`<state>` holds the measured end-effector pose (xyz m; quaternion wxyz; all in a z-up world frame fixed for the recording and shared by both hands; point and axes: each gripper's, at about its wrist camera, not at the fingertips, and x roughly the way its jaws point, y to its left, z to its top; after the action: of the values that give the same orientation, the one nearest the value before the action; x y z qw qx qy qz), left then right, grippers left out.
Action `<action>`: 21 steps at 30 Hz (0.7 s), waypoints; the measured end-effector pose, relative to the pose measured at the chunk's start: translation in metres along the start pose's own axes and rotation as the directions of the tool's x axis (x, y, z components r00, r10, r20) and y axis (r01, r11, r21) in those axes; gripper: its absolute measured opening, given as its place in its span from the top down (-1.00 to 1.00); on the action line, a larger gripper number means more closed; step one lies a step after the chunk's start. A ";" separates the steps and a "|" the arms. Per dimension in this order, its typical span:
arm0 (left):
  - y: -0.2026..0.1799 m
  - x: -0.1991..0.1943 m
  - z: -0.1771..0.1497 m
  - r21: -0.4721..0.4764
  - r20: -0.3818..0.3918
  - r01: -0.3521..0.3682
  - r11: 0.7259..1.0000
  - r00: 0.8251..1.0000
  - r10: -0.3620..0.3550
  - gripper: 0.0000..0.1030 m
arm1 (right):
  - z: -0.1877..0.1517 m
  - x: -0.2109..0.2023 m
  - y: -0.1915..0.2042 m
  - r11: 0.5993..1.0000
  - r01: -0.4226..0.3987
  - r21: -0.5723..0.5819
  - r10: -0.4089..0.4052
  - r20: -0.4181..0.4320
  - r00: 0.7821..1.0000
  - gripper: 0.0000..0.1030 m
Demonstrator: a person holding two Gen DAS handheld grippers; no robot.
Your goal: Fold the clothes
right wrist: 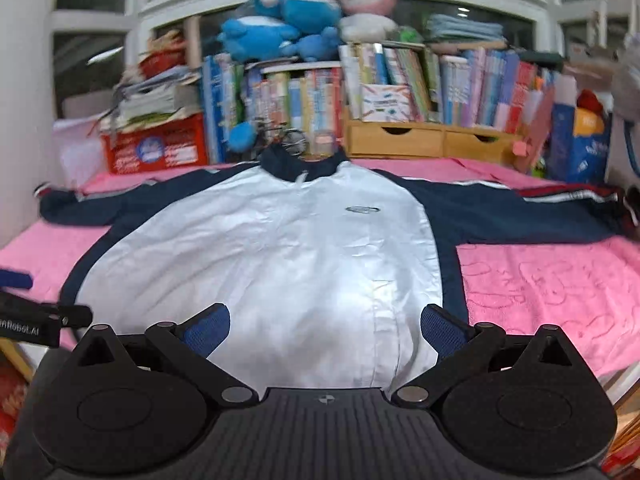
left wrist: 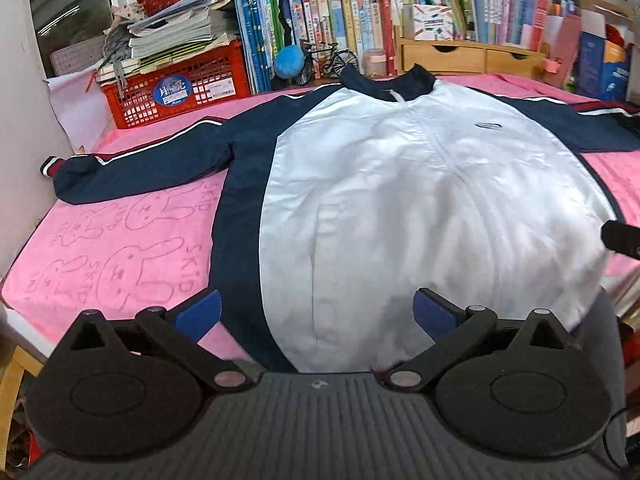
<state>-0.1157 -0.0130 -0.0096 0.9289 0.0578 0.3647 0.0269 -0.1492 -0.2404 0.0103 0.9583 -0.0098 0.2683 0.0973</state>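
Observation:
A white and navy zip jacket [left wrist: 400, 200] lies flat, front up, on a pink towel [left wrist: 112, 248], sleeves spread left and right, collar at the far side. It also shows in the right wrist view [right wrist: 280, 248]. My left gripper [left wrist: 316, 316] is open and empty over the jacket's near hem, left of centre. My right gripper [right wrist: 324, 328] is open and empty over the near hem, right of centre. The right gripper's tip [left wrist: 620, 236] shows at the right edge of the left wrist view. The left gripper [right wrist: 36, 316] shows at the left edge of the right wrist view.
A red crate [left wrist: 176, 84] with stacked papers stands at the back left. Books [left wrist: 360, 20], wooden drawers [left wrist: 468, 56], a toy bicycle [left wrist: 328, 60] and plush toys [right wrist: 304, 20] line the back. A blue box [right wrist: 580, 144] is at the back right.

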 end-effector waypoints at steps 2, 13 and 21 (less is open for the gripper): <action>-0.001 -0.004 -0.005 -0.001 -0.022 0.008 1.000 1.000 -0.008 -1.00 | -0.006 -0.009 0.005 1.000 -0.009 -0.021 0.008 -0.021 1.000 -1.00; -0.007 -0.009 -0.029 0.031 -0.095 0.013 0.999 0.995 -0.010 -1.00 | -0.035 -0.025 0.018 0.994 0.022 -0.105 -0.036 -0.132 0.991 -1.00; -0.005 -0.007 -0.035 0.034 -0.111 0.022 0.999 0.994 -0.018 -1.00 | -0.038 -0.019 0.017 0.993 0.015 -0.121 -0.033 -0.150 0.988 -1.00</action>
<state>-0.1448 -0.0160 -0.0311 0.9063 0.0688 0.4168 0.0145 -0.1878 -0.2295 -0.0114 0.9339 -0.0780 0.3342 0.1005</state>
